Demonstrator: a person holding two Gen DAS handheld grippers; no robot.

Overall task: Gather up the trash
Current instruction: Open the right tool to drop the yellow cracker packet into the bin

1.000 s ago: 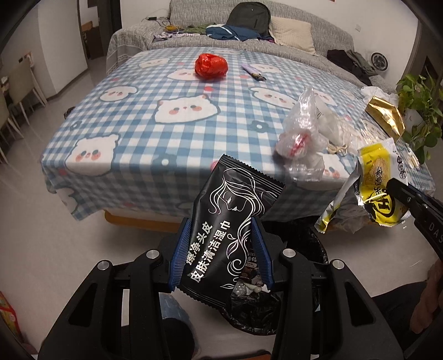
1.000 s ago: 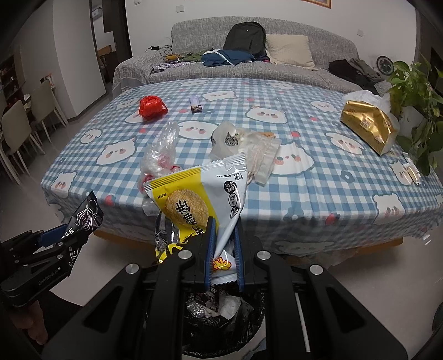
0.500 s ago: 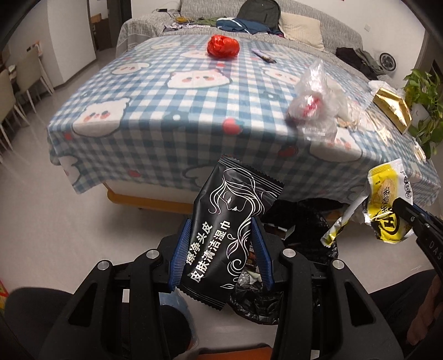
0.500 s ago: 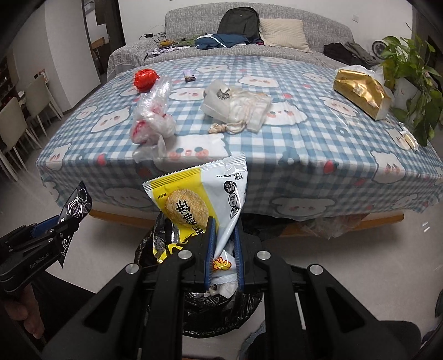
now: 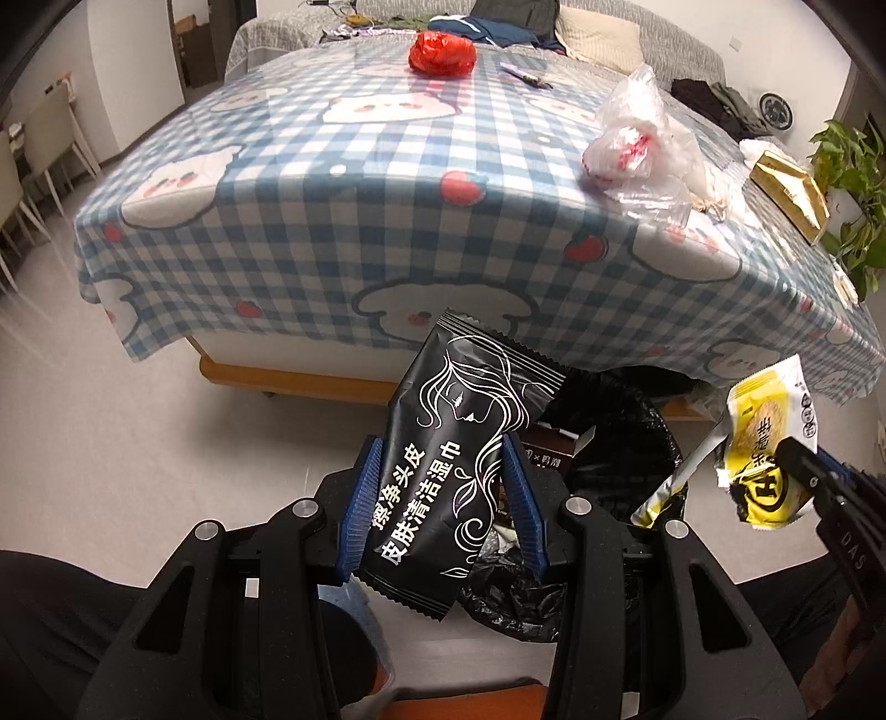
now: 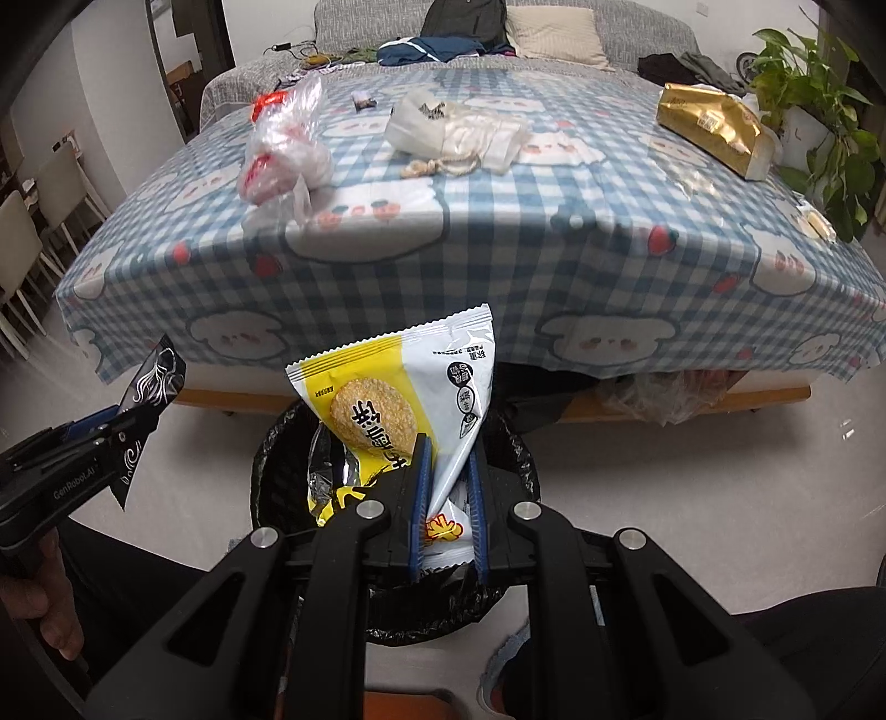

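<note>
Left wrist view: black wet-wipe packet (image 5: pixel 454 465) clamped in the left gripper (image 5: pixel 443 515), hanging above the black-lined trash bin (image 5: pixel 620 437) on the floor by the table's near edge. Right gripper (image 6: pixel 447 509) pinches the yellow-and-white snack wrapper (image 6: pixel 410 399) right over the bin. Clear plastic bag (image 6: pixel 285 160) sits near the tablecloth's (image 6: pixel 498 243) near edge.

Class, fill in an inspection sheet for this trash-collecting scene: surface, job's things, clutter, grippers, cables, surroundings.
Surface: checked bear tablecloth over the table.
Job's things: black wet-wipe packet, yellow snack packet, black-lined trash bin beneath them.
Clutter: clear plastic bags, white pouch, gold packet, red bag on the table.
Grippers: left hand-held gripper clamps the wipe packet; right hand-held gripper pinches the snack packet.
Cables: a lead on the sofa.
Surroundings: sofa, backpack, plant, chairs.
</note>
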